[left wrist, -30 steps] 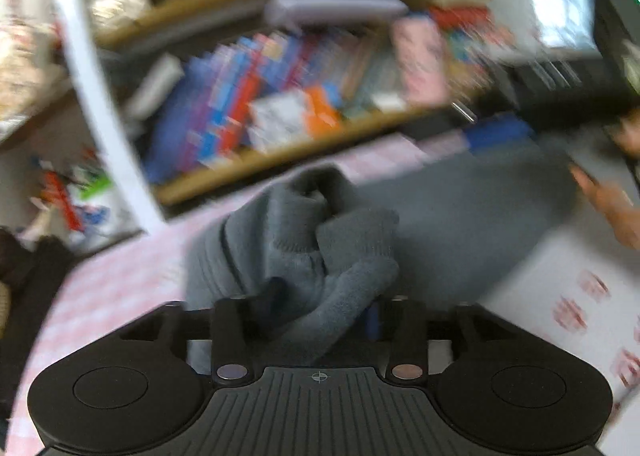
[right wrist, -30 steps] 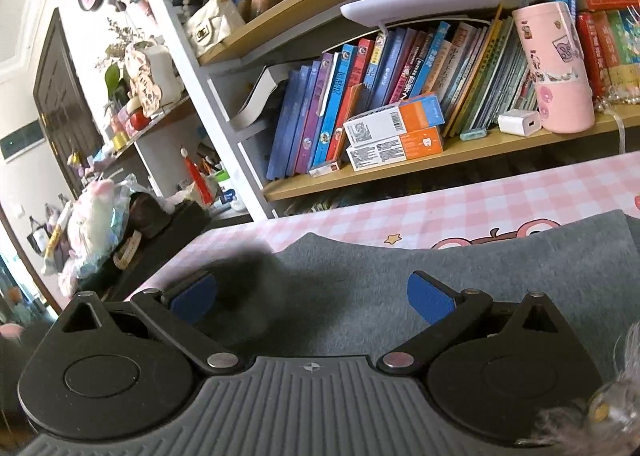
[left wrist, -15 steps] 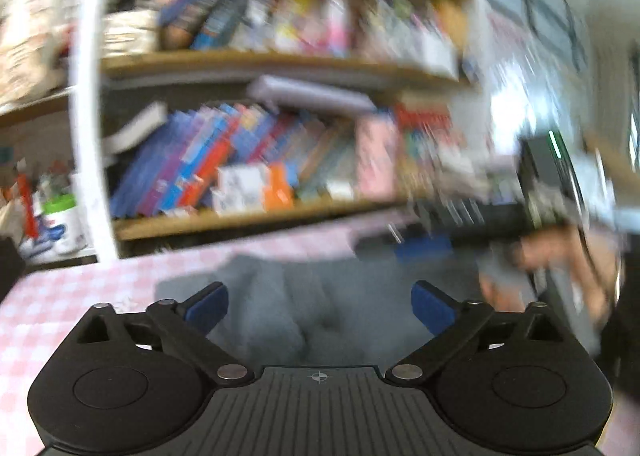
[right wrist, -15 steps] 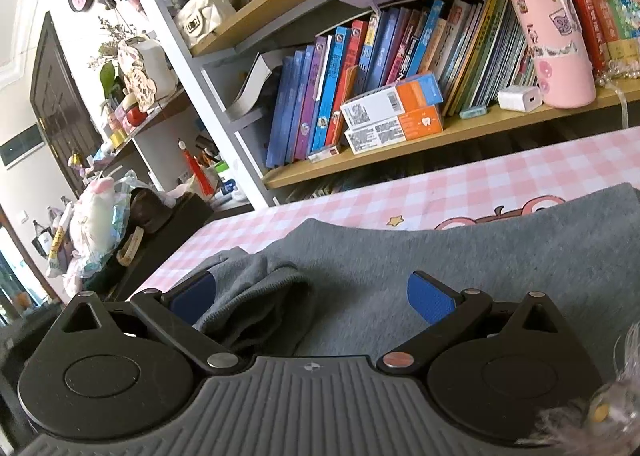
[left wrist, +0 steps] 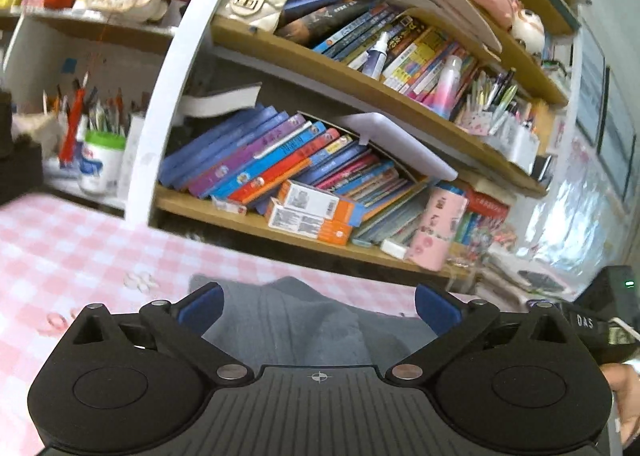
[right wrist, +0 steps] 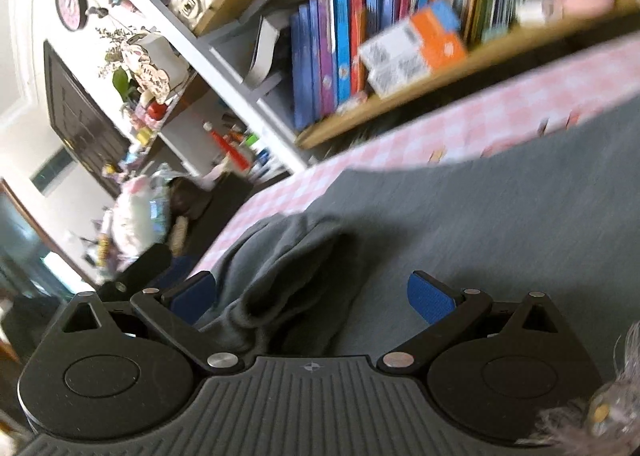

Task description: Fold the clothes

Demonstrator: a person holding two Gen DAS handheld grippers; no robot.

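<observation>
Sweater first: grey knit, lying spread on the pink checked tabletop, and it fills most of the right wrist view. One bunched-up part of it, looks like a sleeve, sits crumpled near the tabletop's left edge, right in front of our right claw. That claw is spread wide, blue pads apart, and the crumpled bit lies between them without being pinched. Right view is pretty blurry, so we can't tell whether the pads touch the cloth.

Our left claw is spread wide too, with nothing gripped, and we see a ribbed grey fold of the sweater between its fingers.

Behind the tabletop there's a bookshelf crammed with leaning books, 2 orange-and-white boxes and a pink tumbler. A hand shows at the far right edge of the left view.
</observation>
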